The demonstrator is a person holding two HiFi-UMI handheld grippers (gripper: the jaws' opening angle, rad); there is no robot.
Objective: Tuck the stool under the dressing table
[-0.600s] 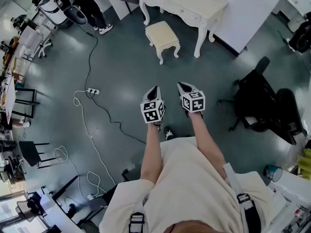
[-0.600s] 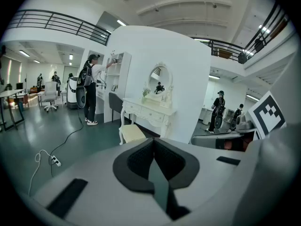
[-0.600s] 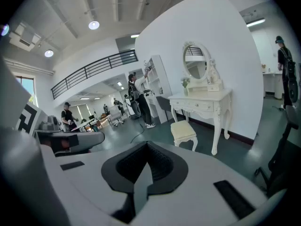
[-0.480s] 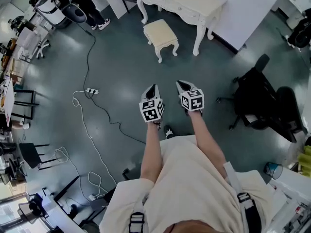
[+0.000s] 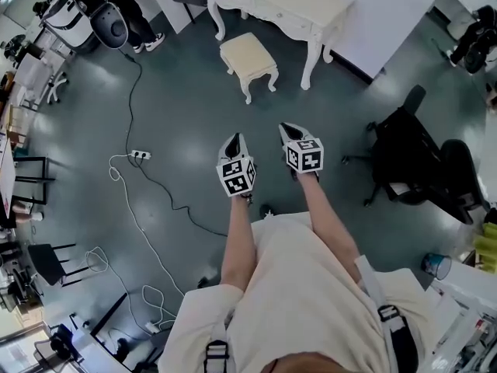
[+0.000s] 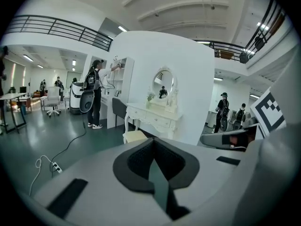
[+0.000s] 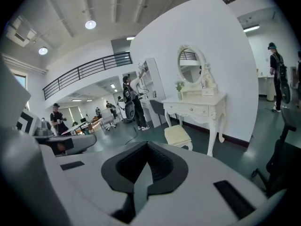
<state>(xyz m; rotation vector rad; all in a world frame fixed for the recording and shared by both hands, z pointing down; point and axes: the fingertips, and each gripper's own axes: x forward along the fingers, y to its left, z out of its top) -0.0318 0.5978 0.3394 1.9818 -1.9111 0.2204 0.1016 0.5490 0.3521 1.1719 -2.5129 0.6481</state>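
**Both tongs closed and empty; the stool stands out in front of the table, well ahead of them.**

Head view: the cream cushioned stool with curved white legs (image 5: 248, 57) stands on the grey floor just before the white carved dressing table (image 5: 291, 5), not under it. It is well apart from the left gripper (image 5: 234, 140) and right gripper (image 5: 289, 130), whose jaws are both pressed together on nothing. Left gripper view: the jaw tips meet, and the stool (image 6: 135, 136) peeks above them beside the table. Right gripper view: the jaws are likewise together, and the stool (image 7: 178, 134) sits near a front table leg. The risks, as I judge them: pushed off-centre, the stool may catch that leg. Pushed high on the cushion, it could tip, or the narrow closed tips could slip off.
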